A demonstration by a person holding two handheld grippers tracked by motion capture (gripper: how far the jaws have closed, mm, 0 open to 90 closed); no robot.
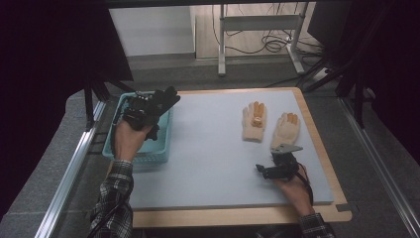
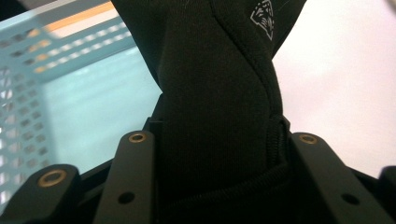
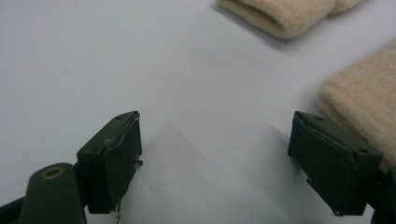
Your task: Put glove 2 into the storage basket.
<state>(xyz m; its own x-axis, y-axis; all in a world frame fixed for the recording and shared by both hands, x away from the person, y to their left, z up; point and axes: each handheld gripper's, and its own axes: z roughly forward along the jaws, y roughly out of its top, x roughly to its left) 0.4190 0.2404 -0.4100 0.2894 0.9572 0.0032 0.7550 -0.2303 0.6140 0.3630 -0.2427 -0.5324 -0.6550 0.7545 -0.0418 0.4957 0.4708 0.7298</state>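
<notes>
A black glove (image 1: 166, 99) with a small white logo hangs from my left gripper (image 1: 151, 107), which is shut on it above the far end of a teal basket (image 1: 148, 151). In the left gripper view the glove (image 2: 219, 84) is pinched between the two jaws of the left gripper (image 2: 219, 140). Two cream knit gloves (image 1: 254, 122) (image 1: 286, 130) lie flat on the mat at the right. My right gripper (image 1: 261, 171) rests low on the mat just in front of them. In its own view the right gripper (image 3: 215, 154) stands open with bare mat between the jaws, and a cream cuff (image 3: 369, 93) lies beside the right-hand jaw.
A pale grey mat (image 1: 213, 148) covers the wooden table (image 1: 237, 215). The basket's mesh wall (image 2: 28, 107) stands at the table's left edge. A metal frame and cables (image 1: 267, 39) stand on the floor beyond the table.
</notes>
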